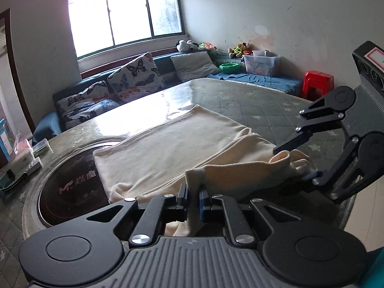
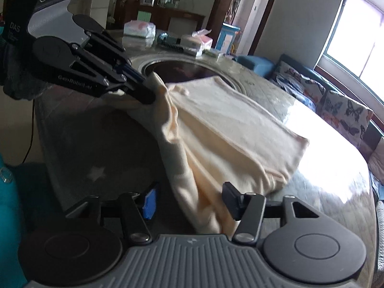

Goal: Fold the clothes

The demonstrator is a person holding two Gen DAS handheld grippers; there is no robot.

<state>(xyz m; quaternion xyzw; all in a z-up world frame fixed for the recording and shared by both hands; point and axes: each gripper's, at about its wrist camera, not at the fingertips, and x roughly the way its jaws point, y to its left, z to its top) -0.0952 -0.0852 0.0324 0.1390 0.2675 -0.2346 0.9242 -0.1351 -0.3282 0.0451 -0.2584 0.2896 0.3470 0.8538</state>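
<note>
A cream garment (image 1: 180, 148) lies spread on the round table (image 1: 252, 100), its near edge lifted off the surface. My left gripper (image 1: 194, 193) is shut on a bunched corner of that edge. In the right wrist view the left gripper (image 2: 150, 93) holds the corner up at the upper left, and the garment (image 2: 228, 124) drapes down from it. My right gripper (image 2: 190, 200) stands open, with a hanging fold of the cloth between its blue pad (image 2: 150, 202) and black finger. In the left wrist view, my right gripper (image 1: 297, 160) straddles the other near corner.
A dark round hob (image 1: 72, 187) is set in the table, partly under the garment. Tissue packs and boxes (image 1: 24, 156) sit at the table's far-left rim. A sofa with butterfly cushions (image 1: 134, 76) and a red stool (image 1: 318, 81) stand beyond.
</note>
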